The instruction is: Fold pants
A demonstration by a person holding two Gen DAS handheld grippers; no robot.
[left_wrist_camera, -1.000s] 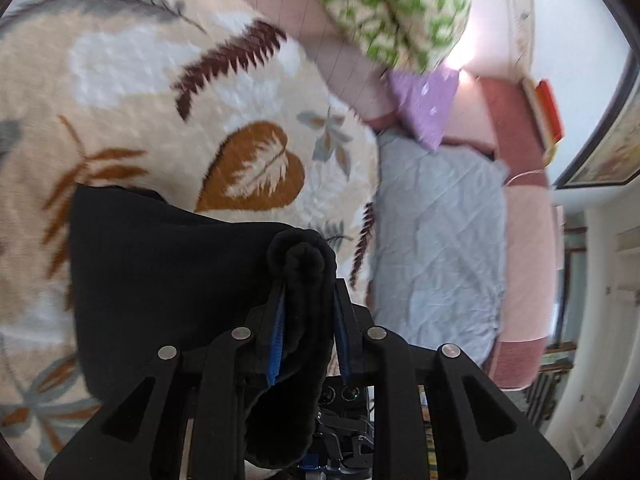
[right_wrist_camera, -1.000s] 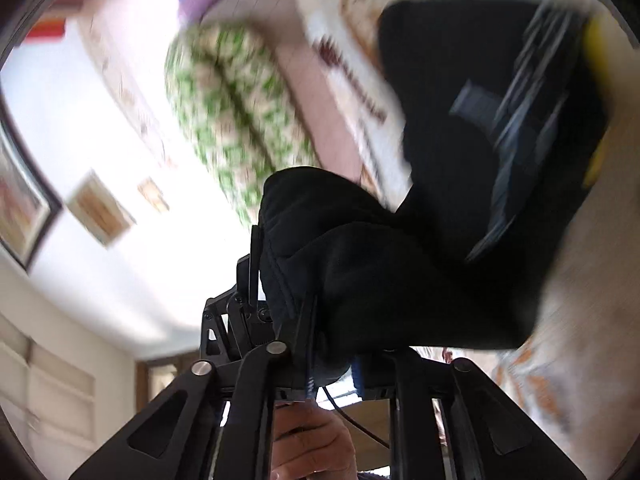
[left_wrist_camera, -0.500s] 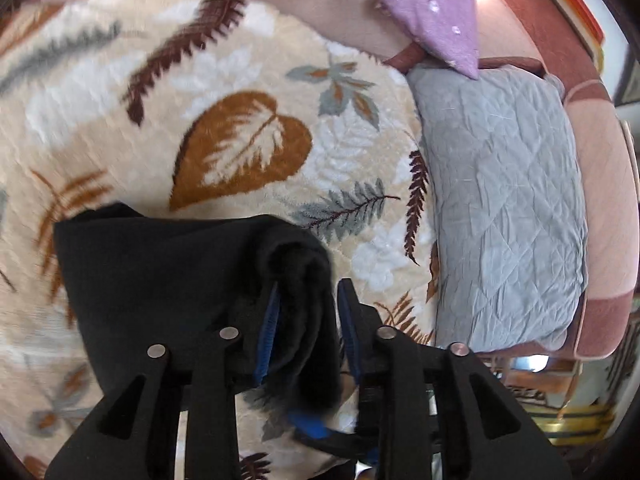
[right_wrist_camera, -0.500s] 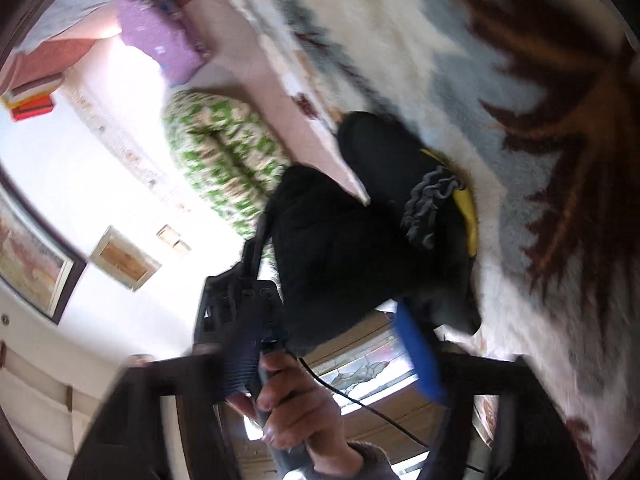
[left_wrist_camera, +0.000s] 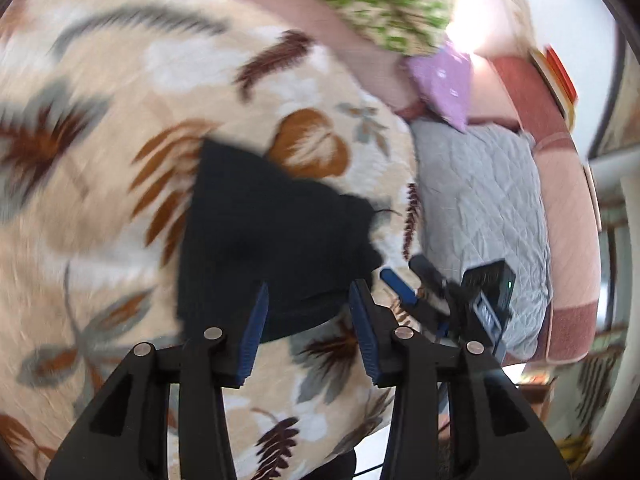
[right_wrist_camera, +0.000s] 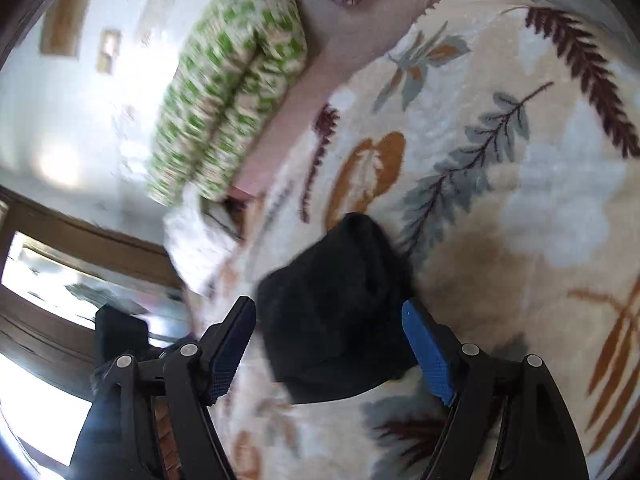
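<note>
Both my grippers hang over the bed, angled down at the leaf-print blanket (left_wrist_camera: 224, 80). My left gripper (left_wrist_camera: 308, 312) has its blue fingers (left_wrist_camera: 252, 332) spread apart, nothing between them; they hover just over the near edge of the pants (left_wrist_camera: 272, 236), and I cannot tell whether the tips brush the cloth. My right gripper (right_wrist_camera: 328, 340) is spread wider still, its fingers (right_wrist_camera: 428, 356) standing either side of the pants with clear gaps and no grip.

The pants lie as a black folded bundle flat on the blanket. From the left wrist the bundle is a rough four-sided slab, its long axis running from my fingers up and away toward the brown leaf (left_wrist_camera: 308, 144), with one ragged corner poking right toward the grey quilt (left_wrist_camera: 480, 216). From the right wrist it looks shorter and humped, narrowing to a rounded end that points away from me at that same leaf.

Only the left view gives me the quilt, the purple pillow's (left_wrist_camera: 444, 80) full shape, and my right gripper's body sitting off to the right beside the pants. Only the right view gives me the wall with its frames (right_wrist_camera: 64, 20), the window (right_wrist_camera: 52, 280) low on the left, and the full length of the green-patterned roll (right_wrist_camera: 232, 84) along the bed's far edge. Both views are motion-blurred.
</note>
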